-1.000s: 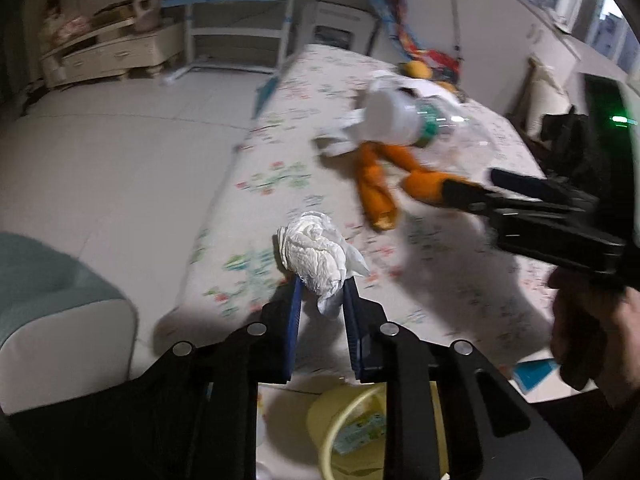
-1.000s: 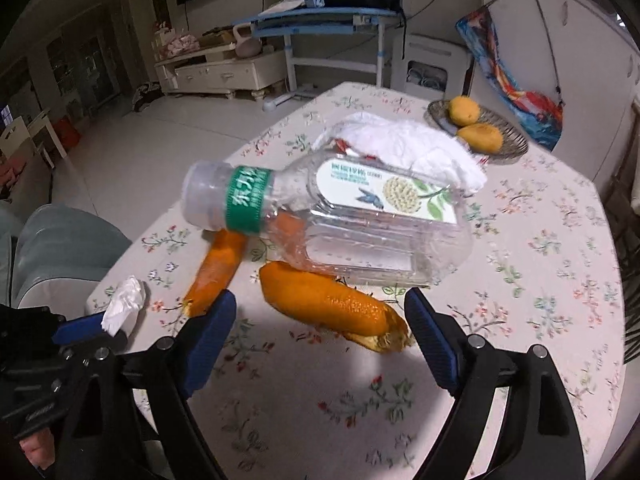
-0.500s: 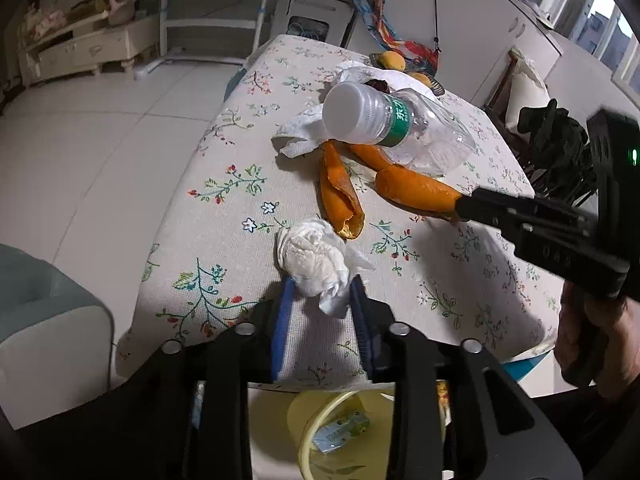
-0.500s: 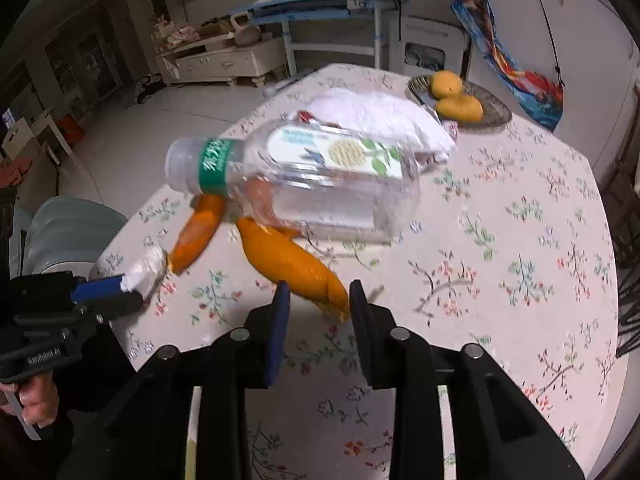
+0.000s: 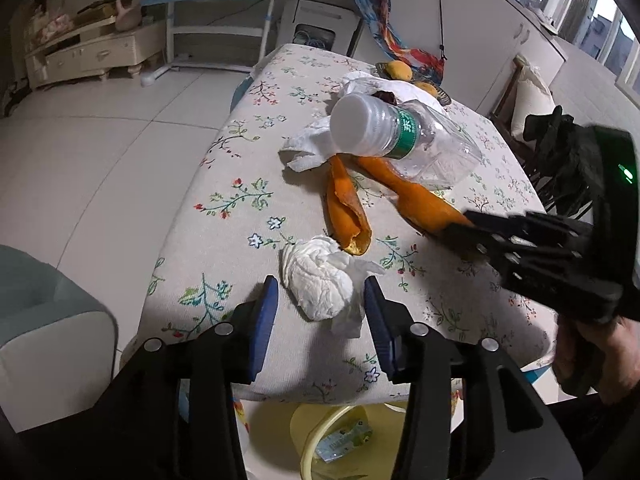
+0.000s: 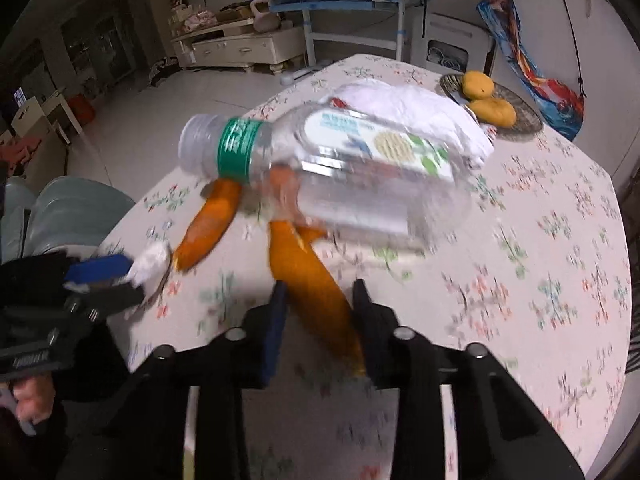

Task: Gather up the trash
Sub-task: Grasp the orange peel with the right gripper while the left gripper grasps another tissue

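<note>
A crumpled white tissue (image 5: 320, 280) lies near the table's front edge, between the fingers of my left gripper (image 5: 318, 302), which stand open and apart from it. My right gripper (image 6: 318, 300) is shut on one end of an orange peel (image 6: 308, 276); it also shows in the left wrist view (image 5: 424, 200). A second orange peel (image 5: 346, 212) lies beside it. An empty clear plastic bottle (image 5: 400, 140) with a green band lies on its side over the peels, against white crumpled paper (image 5: 316, 144).
The table has a floral cloth (image 5: 240, 208). A yellow bin (image 5: 340, 436) with a wrapper in it stands on the floor below the front edge. A plate of fruit (image 6: 486, 102) sits at the far side. A grey chair (image 5: 44, 320) is at the left.
My left gripper has opened and let go of the tissue, which now rests on the table. My right gripper has shut on the end of the orange peel.
</note>
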`<state>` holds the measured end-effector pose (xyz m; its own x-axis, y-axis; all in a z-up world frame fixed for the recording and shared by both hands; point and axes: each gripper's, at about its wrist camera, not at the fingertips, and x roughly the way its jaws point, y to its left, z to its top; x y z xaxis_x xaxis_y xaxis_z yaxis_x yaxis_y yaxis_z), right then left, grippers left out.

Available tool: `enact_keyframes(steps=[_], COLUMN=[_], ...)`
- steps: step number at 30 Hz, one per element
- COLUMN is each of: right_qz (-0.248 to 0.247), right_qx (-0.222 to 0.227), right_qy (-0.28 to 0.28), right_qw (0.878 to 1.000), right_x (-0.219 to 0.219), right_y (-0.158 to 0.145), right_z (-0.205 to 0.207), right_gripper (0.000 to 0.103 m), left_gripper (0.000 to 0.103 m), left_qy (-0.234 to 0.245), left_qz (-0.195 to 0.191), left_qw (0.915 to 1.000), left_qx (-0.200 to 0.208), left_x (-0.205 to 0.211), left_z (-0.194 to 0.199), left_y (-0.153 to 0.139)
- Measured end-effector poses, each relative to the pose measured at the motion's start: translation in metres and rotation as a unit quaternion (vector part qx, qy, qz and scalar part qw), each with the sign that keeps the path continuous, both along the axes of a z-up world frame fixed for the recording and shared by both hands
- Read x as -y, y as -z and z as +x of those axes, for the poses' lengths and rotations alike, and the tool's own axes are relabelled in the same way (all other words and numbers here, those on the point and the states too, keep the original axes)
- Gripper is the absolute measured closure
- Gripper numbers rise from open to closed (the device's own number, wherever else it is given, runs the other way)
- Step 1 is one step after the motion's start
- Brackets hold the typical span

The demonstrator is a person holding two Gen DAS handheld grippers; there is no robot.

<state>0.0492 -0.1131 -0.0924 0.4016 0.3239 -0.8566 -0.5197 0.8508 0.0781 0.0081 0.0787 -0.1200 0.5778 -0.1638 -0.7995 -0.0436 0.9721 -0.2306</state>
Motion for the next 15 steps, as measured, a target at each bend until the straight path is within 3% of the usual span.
enact_keyframes(steps=[2,3,4,5,9,10,12,13,15], right_qz=[-0.003,-0.002,0.002,0.007,0.017,0.019,0.022,0.028,0.035], right_qx=[-0.005,-0.009,-0.013,-0.018,-0.024,-0.024,-0.020,-0.022,-0.023], right_qy=[0.010,0.022,0.034,0.041,0.060,0.061,0.069,0.072,0.076], right_qw=[1.000,1.000,0.999,0.999,0.998,0.998,0.997,0.997,0.996], right_x=[0.008,0.015,0.022,0.025,0.030,0.030,0.030,0.030,0.030], right_y=[-0.002,-0.004,-0.005,-0.005,-0.005,-0.005,-0.004,-0.004,-0.004], right_z=[-0.009,-0.015,-0.019,-0.022,-0.035,-0.034,-0.032,-0.030,-0.028], right_gripper=[0.081,0.081,0.081,0.081,0.078,0.075,0.067,0.065,0.062], left_gripper=[0.062,0.065,0.076,0.078,0.078,0.077,0.066,0.058,0.053], left_qy=[0.001,0.003,0.004,0.007,0.009,0.009,0.004,-0.002,-0.016], left_qz=[0.006,0.010,0.012,0.008,-0.002,-0.002,0.001,0.004,0.006], left_qw=[1.0000,0.9999,0.9999,0.9999,0.9999,0.9999,1.0000,1.0000,0.9998], left_qx=[0.004,0.007,0.008,0.006,0.008,0.008,0.004,0.005,0.008], left_x=[0.002,0.003,0.004,0.005,0.004,0.005,0.003,0.002,-0.002], left_z=[0.000,0.000,0.000,0.000,-0.002,-0.003,-0.004,-0.005,-0.004], left_y=[-0.001,-0.002,-0.002,-0.003,-0.005,-0.005,-0.003,-0.003,-0.004])
